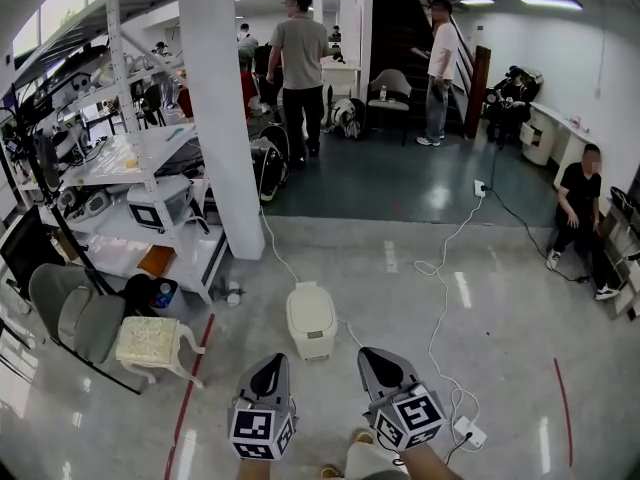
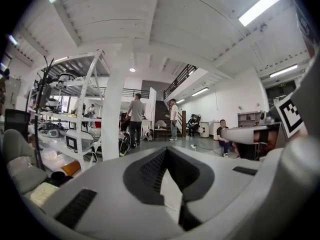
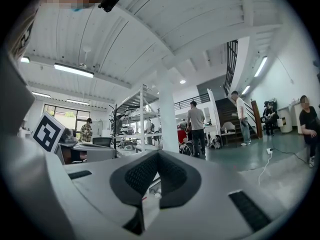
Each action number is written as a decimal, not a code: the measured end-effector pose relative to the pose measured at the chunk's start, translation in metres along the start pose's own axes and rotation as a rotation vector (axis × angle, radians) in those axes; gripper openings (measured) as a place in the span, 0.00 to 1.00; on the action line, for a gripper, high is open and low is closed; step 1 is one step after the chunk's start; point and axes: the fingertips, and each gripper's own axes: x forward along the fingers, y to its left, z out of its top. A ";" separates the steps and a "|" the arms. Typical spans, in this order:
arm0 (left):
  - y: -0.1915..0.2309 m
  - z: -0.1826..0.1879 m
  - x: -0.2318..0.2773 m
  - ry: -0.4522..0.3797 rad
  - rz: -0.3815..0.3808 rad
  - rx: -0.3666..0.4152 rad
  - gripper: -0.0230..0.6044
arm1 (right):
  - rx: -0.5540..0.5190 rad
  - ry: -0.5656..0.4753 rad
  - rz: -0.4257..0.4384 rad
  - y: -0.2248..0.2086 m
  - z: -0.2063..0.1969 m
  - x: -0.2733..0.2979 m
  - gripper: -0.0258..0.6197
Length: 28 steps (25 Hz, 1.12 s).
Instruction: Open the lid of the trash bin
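Observation:
The trash bin [image 1: 311,318] is a small cream-white bin on the grey floor, lid down, straight ahead of me in the head view. My left gripper [image 1: 268,364] hovers just short of it to its lower left, jaws together with nothing between them. Just right of the bin's near end, my right gripper [image 1: 374,356] is also shut and empty. Neither touches the bin. In the left gripper view the left gripper [image 2: 166,150] has its dark pads meeting at the tip. In the right gripper view the right gripper [image 3: 157,154] looks the same. The bin is hidden behind the jaws in both.
A white pillar [image 1: 225,118] and a shelving rack [image 1: 140,168] stand to the left, with a cream stool [image 1: 150,343] and grey chair [image 1: 70,313] nearer. A white cable [image 1: 440,298] runs to a power strip [image 1: 470,433]. A seated person [image 1: 580,213] is at right; others stand behind.

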 end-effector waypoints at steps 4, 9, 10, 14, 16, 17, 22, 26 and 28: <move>0.012 -0.005 0.016 0.009 0.000 -0.004 0.02 | -0.003 0.006 -0.002 -0.007 -0.004 0.019 0.09; 0.024 -0.005 0.040 0.010 0.002 -0.004 0.02 | 0.000 0.001 -0.002 -0.021 -0.004 0.043 0.09; 0.026 -0.006 0.045 0.011 0.001 0.000 0.02 | 0.001 0.001 -0.003 -0.024 -0.005 0.048 0.09; 0.034 -0.005 0.067 0.016 -0.004 0.024 0.02 | 0.003 0.003 0.003 -0.035 -0.006 0.068 0.09; 0.039 -0.003 0.081 0.013 -0.004 0.020 0.02 | 0.004 0.009 0.004 -0.044 -0.007 0.079 0.09; 0.041 -0.002 0.087 0.013 -0.004 0.017 0.02 | 0.006 0.012 0.004 -0.048 -0.007 0.085 0.09; 0.052 0.002 0.120 0.016 0.007 -0.003 0.02 | 0.007 0.016 0.026 -0.069 -0.003 0.120 0.09; 0.057 0.010 0.151 0.009 0.010 -0.014 0.02 | 0.005 0.011 0.053 -0.086 0.005 0.151 0.09; 0.060 0.015 0.169 0.006 0.014 -0.013 0.02 | 0.006 0.014 0.065 -0.095 0.009 0.167 0.09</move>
